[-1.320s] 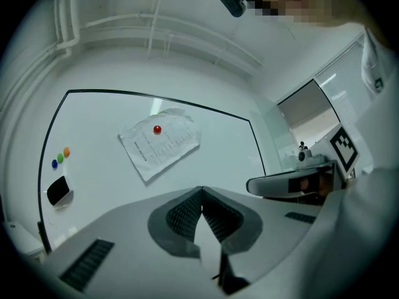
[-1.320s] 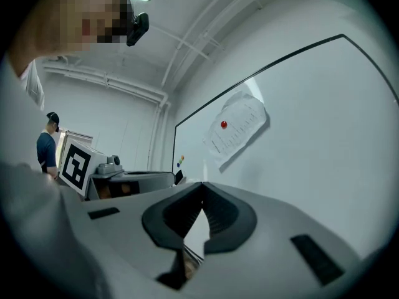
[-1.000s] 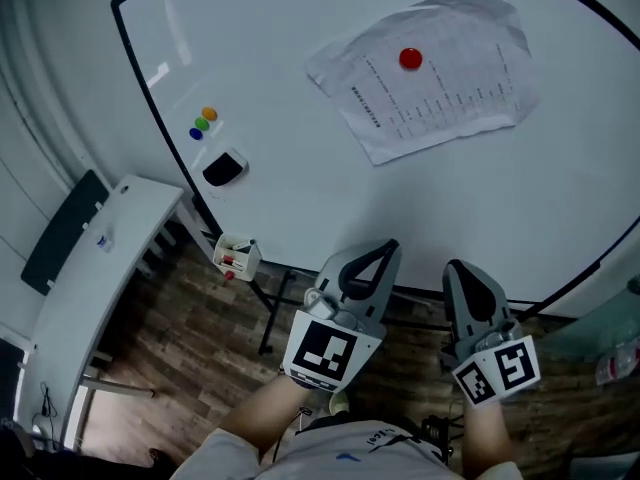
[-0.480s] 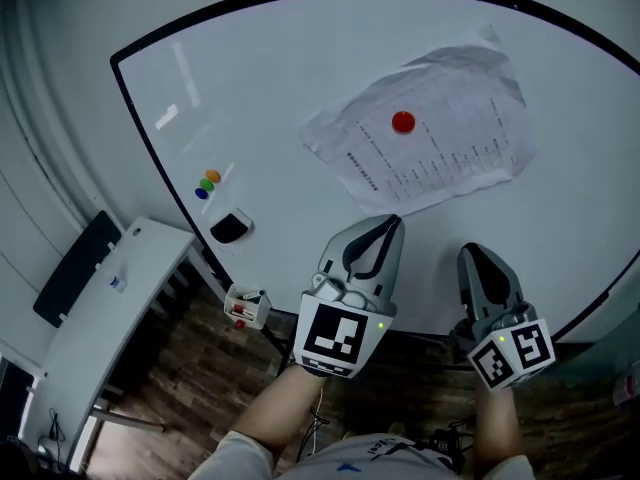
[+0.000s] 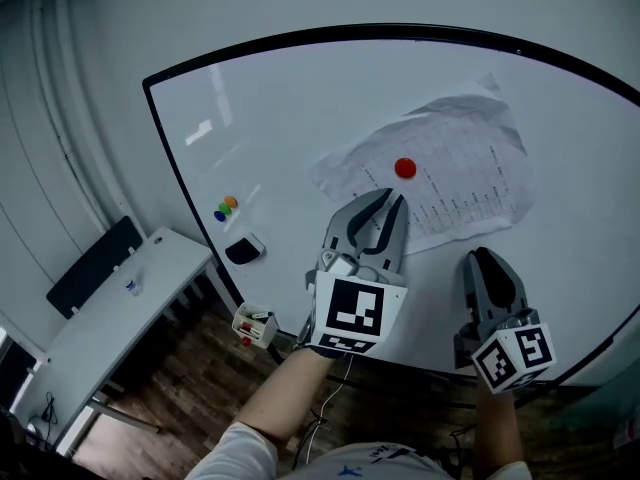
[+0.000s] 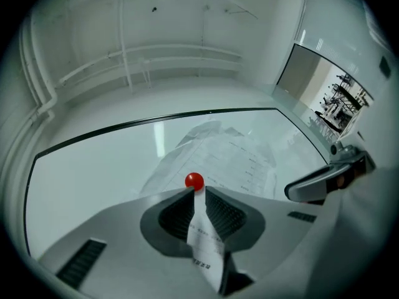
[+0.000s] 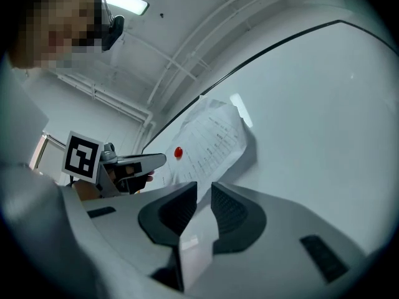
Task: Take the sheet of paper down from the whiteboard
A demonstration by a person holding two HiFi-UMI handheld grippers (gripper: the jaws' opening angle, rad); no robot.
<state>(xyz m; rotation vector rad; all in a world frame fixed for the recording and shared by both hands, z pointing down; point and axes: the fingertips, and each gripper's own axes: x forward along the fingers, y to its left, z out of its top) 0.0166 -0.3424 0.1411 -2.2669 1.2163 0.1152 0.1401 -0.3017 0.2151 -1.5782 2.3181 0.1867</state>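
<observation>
Head view shows you the whiteboard (image 5: pixel 250 118) with the sheet of paper (image 5: pixel 470 168) pinned to it under the red magnet (image 5: pixel 405 168). The sheet looks light, limp and creased, likely to tear if yanked, so take its free edge below the magnet. Your left gripper (image 5: pixel 385 200), just below the magnet, has its jaws opening from a narrow gap and grips nothing. Your right gripper (image 5: pixel 485 258), further below the magnet, has its jaws slightly apart and empty.

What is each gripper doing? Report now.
Left gripper: fingers opening, narrow gap, holding nothing.
Right gripper: fingers slightly apart, holding nothing.
</observation>
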